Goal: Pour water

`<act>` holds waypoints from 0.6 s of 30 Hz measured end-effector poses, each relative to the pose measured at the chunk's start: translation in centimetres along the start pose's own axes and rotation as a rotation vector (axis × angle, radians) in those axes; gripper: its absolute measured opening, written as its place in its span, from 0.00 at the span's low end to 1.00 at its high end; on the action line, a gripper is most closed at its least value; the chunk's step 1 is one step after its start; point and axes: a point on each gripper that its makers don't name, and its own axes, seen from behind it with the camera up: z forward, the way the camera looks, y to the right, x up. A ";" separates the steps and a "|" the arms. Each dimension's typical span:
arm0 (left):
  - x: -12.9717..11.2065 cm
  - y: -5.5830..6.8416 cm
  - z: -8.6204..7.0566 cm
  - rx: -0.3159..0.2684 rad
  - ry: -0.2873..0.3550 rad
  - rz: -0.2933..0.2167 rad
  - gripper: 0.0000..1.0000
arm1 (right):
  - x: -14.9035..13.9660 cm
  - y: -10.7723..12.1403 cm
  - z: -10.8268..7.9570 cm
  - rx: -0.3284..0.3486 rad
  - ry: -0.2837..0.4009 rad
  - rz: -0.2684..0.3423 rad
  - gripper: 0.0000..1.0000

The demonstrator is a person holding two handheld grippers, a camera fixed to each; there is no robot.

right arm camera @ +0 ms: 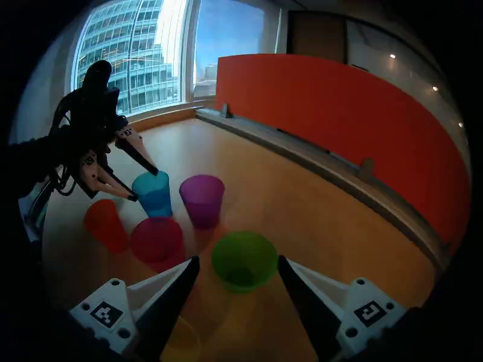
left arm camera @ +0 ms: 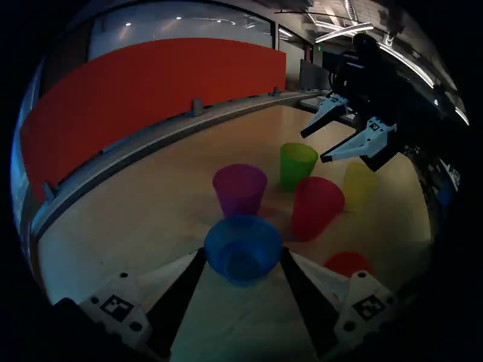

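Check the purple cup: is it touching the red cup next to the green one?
Apart. The left gripper view shows a strip of bare table between the purple cup and the red cup.

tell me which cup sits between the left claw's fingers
The blue cup, flanked by the left claw's fingers; the purple cup stands beyond their tips.

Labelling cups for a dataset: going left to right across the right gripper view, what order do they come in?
Translucent orange-red plastic cup, translucent blue plastic cup, translucent purple plastic cup, translucent green plastic cup.
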 end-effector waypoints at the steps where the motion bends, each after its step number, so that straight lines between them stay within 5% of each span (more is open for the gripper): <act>1: 0.0 0.0 0.1 -0.001 -0.002 0.000 0.91 | 0.0 0.0 0.1 0.000 -0.002 0.000 1.00; 18: -0.1 0.0 1.3 -0.012 -0.019 -0.003 0.91 | -1.2 0.6 1.9 -0.004 -0.044 0.016 1.00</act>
